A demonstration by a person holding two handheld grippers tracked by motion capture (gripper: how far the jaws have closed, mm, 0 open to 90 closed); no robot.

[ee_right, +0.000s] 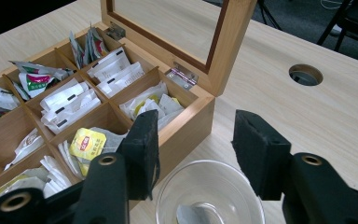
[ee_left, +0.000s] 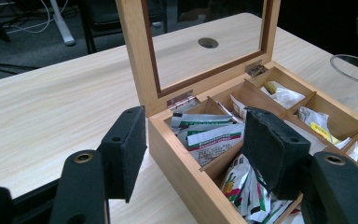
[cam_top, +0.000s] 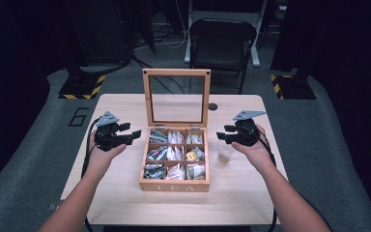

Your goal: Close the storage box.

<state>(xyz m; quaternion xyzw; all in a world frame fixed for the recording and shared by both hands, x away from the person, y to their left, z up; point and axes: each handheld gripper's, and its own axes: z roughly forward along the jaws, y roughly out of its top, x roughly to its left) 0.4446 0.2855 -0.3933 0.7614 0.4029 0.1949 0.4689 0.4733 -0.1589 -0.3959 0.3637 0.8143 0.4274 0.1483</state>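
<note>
Still risky: right gripper point(ee_right: 193, 156) jaws apart above glass cup point(ee_right: 209, 196), tea bag inside; could tip it. Left gripper point(ee_left: 193, 154) jaws apart beside tea box point(ee_left: 177, 154).

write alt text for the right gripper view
The right gripper, its black jaws open, hovers over a clear glass cup holding a tea bag. Beside the cup stands an open wooden tea box, its compartments full of tea bags.

We read "TEA" on the front wall of the wooden tea box point(cam_top: 174, 186), and a large "6" on the grey floor point(cam_top: 78, 117) left of the tabletop point(cam_top: 121, 193).
</note>
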